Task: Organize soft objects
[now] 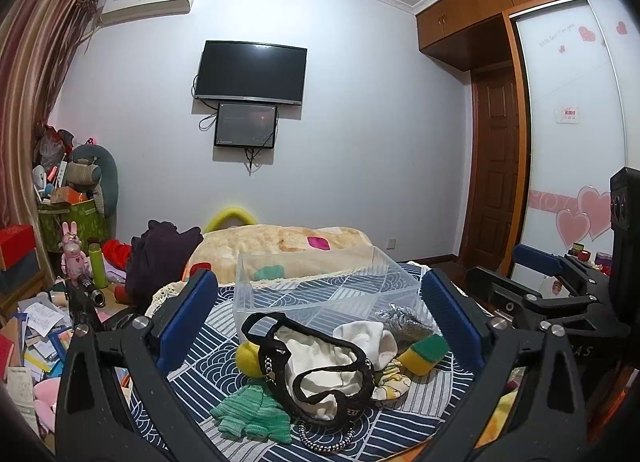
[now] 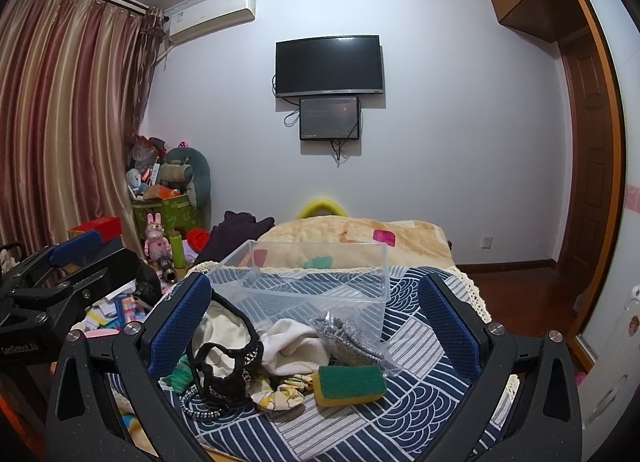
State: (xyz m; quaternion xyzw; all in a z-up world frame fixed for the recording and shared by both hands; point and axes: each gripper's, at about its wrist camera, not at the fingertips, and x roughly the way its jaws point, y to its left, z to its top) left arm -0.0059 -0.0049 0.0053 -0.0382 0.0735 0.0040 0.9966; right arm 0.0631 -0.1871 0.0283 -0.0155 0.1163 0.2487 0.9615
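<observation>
Nothing is gathered yet: both the left claw (image 1: 320, 318) and right claw (image 2: 314, 322) hover wide and empty over the soft pile on the bed, with the yellow-and-green sponge (image 2: 350, 384) nearest the clear plastic bin (image 2: 316, 282), so the next move calls for closing on one item.

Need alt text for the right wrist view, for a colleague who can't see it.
The open right gripper frames a heap of soft items on a blue-and-white patterned bedspread: green-and-yellow sponge, white cloth, black mesh bag. An empty clear plastic bin stands just behind.
</observation>
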